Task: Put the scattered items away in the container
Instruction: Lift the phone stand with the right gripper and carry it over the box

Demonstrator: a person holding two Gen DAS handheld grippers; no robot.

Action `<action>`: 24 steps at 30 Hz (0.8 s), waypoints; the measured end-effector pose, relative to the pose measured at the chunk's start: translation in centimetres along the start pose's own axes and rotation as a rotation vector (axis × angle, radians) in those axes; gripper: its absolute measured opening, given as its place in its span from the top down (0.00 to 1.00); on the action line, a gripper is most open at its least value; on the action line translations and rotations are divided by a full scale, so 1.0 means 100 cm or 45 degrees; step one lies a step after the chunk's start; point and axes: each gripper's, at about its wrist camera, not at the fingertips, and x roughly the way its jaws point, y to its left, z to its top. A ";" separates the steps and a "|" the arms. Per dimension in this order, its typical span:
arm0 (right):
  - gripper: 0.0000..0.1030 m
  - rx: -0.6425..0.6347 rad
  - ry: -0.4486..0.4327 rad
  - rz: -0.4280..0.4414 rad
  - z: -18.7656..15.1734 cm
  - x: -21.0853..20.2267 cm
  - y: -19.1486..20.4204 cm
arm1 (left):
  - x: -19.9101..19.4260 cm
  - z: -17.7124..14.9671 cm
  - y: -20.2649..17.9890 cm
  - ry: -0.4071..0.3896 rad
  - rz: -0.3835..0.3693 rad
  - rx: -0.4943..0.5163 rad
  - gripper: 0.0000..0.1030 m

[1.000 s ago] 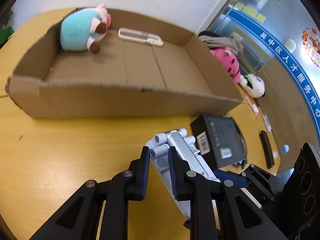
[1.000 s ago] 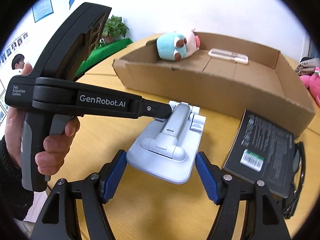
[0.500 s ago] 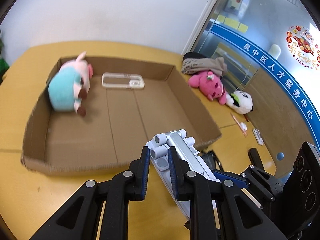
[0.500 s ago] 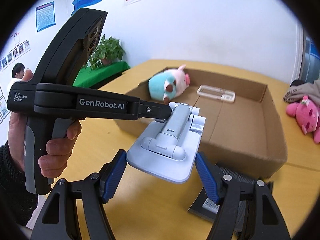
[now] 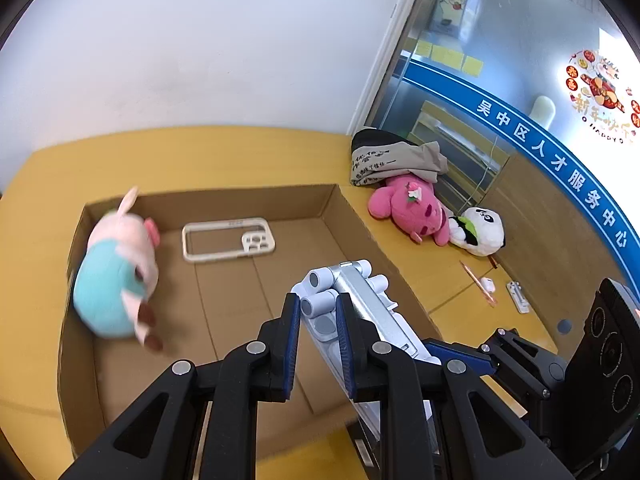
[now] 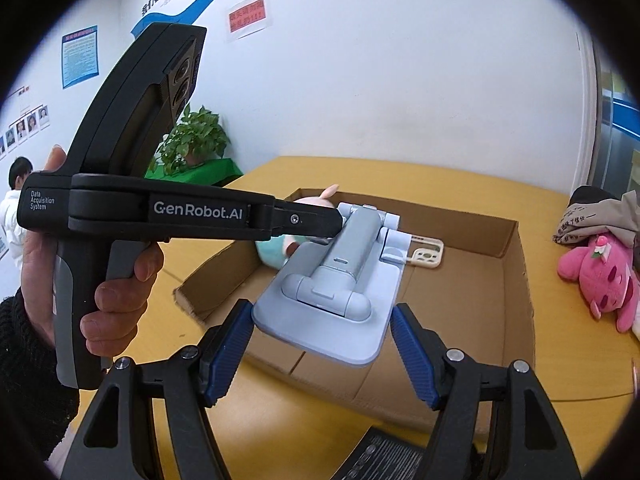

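Note:
A pale blue folding stand [image 6: 328, 280] hangs in the air over the near part of an open cardboard box [image 5: 352, 232]. My left gripper [image 5: 316, 320] is shut on the stand's hinged end. My right gripper [image 6: 320, 344] is shut on the two long sides of its flat base. A hand holds the left gripper's [image 6: 332, 226] handle in the right wrist view. In the box lie a teal and pink pig plush [image 5: 116, 280] and a cream phone case [image 5: 228, 238].
Right of the box on the yellow table lie a pink plush [image 5: 408, 208], a panda plush [image 5: 480, 230], a folded grey cloth [image 5: 392, 156], a pencil [image 5: 476, 282] and small white items [image 5: 516, 292]. A black packet [image 6: 384, 456] lies below my right gripper. A wall stands behind the table.
Both grippers have risen with the stand, from just above the table in front of the box to above the box's near wall. The black packet has dropped out of the left view.

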 end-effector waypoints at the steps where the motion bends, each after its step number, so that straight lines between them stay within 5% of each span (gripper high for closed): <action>1: 0.32 0.007 0.000 -0.005 0.004 0.004 -0.006 | 0.007 0.006 0.000 0.004 -0.002 0.010 0.82; 15: 0.32 0.167 0.163 -0.048 0.028 0.102 -0.104 | 0.139 0.054 0.041 0.192 -0.100 -0.046 0.82; 24: 0.32 0.190 0.317 0.064 0.024 0.169 -0.098 | 0.163 0.037 0.103 0.277 -0.017 -0.166 0.83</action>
